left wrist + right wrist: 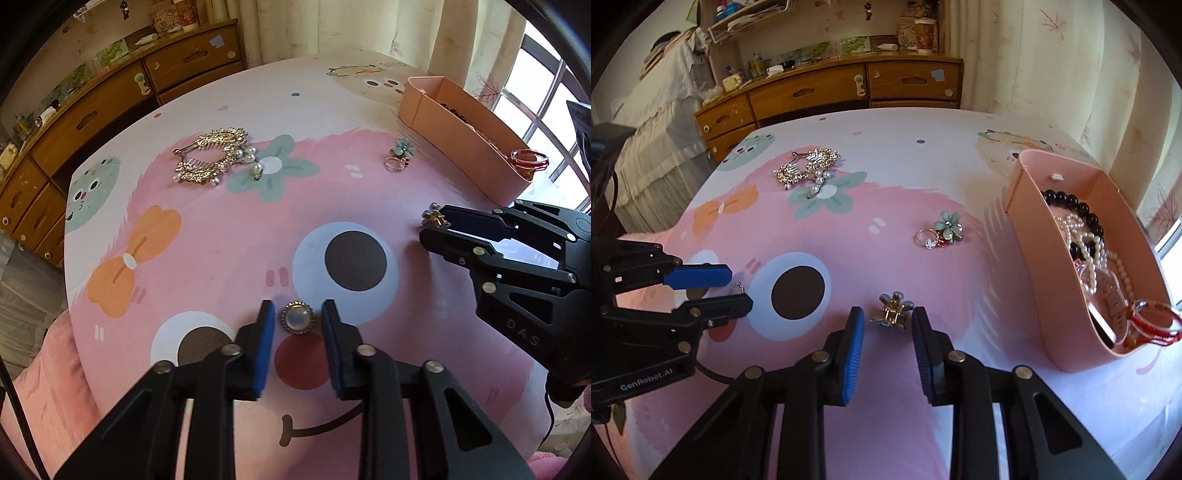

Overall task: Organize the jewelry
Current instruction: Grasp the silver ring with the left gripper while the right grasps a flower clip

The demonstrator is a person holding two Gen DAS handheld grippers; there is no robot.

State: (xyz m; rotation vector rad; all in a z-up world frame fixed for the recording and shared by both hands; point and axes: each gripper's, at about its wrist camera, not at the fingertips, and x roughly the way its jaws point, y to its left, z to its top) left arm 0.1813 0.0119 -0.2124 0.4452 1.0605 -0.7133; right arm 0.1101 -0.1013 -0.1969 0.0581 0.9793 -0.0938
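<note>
Straddling a round pearl brooch (297, 317), left gripper (297, 319) has its blue pads either side with slim gaps showing, not yet pressing. Right gripper (888, 321) likewise brackets a small flower hair claw (892, 313), jaws apart, no contact visible. Both pieces lie on the pink cartoon tablecloth (960, 288). Farther off: gold pearl hair combs (807, 168), a teal flower ring cluster (942, 230). Pink box (1034, 236) at right holds bead and pearl strands.

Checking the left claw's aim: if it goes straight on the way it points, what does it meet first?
Probably the round pearl brooch, lying between the left claw's fingertips; just behind it is the tablecloth.
</note>
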